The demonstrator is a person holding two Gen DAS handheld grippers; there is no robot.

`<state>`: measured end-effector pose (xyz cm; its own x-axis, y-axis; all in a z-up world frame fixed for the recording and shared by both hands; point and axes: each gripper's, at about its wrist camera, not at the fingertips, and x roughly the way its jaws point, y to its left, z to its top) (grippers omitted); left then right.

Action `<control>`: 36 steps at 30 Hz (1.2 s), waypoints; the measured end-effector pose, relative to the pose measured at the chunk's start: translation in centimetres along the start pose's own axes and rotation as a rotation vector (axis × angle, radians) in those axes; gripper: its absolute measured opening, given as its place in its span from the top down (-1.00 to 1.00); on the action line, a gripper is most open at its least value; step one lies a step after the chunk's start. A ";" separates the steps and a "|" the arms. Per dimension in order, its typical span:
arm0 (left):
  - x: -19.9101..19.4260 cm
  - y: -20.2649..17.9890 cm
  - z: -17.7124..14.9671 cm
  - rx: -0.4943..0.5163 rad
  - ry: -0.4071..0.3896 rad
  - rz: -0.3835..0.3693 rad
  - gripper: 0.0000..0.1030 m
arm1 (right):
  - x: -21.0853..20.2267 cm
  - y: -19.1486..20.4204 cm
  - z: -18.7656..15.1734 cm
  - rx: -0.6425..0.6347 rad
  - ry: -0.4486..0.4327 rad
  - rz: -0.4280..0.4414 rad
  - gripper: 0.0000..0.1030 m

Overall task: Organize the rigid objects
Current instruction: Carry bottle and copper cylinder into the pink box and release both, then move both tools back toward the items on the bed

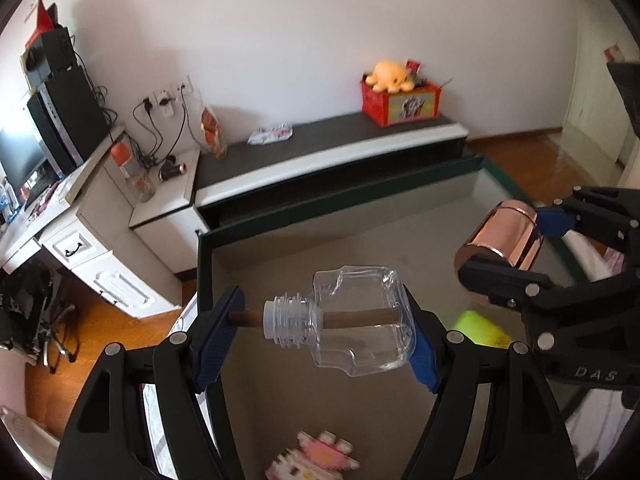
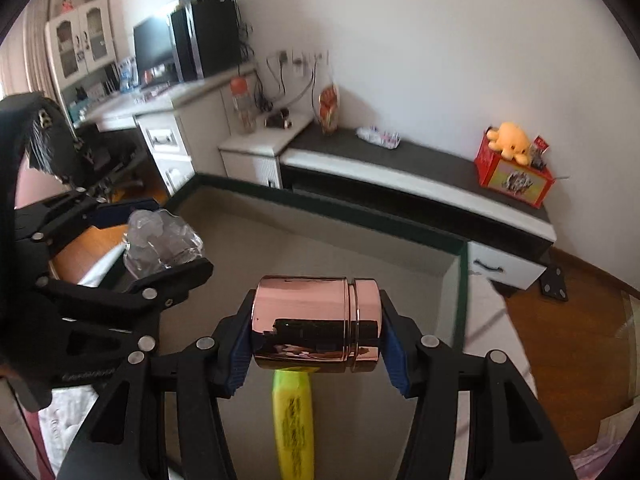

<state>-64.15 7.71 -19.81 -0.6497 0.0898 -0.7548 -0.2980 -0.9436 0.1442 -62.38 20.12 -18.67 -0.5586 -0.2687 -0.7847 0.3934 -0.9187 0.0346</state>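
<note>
My left gripper (image 1: 320, 322) is shut on a clear plastic bottle (image 1: 352, 320) with a brown stick (image 1: 360, 317) inside, held sideways above the grey tray (image 1: 280, 248). My right gripper (image 2: 316, 330) is shut on a shiny copper-coloured cylinder (image 2: 316, 330), held sideways above the tray (image 2: 320, 240). The right gripper with the cylinder (image 1: 500, 240) also shows at the right of the left wrist view. The left gripper with the bottle (image 2: 160, 240) shows at the left of the right wrist view.
A yellow highlighter (image 2: 292, 424) lies in the tray below the cylinder. A pink pixel-block toy (image 1: 312, 456) lies at the tray's near edge. Behind stand a low black-and-white cabinet (image 1: 320, 152) with a red box and a plush toy (image 1: 390, 76), and a desk with a monitor (image 1: 24, 156).
</note>
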 end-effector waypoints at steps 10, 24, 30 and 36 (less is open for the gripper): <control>1.4 1.2 -0.8 -0.047 0.032 0.035 -0.69 | 2.8 -1.0 0.4 0.007 0.075 -0.023 -0.09; -7.0 2.6 -3.0 -0.084 -0.124 0.126 -0.93 | -1.5 -1.6 0.1 0.082 -0.021 -0.046 -0.57; -15.0 2.5 -6.0 -0.127 -0.270 0.172 -0.99 | -10.9 0.7 -2.7 0.069 -0.229 -0.056 -0.73; -23.5 0.7 -11.3 -0.188 -0.433 0.228 -1.00 | -19.1 3.6 -8.1 0.068 -0.386 -0.084 -0.77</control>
<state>-41.19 1.34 -9.14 -0.9247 -0.0387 -0.3786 -0.0104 -0.9919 0.1268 -44.35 24.32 -8.60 -0.8252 -0.2689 -0.4966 0.2926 -0.9557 0.0313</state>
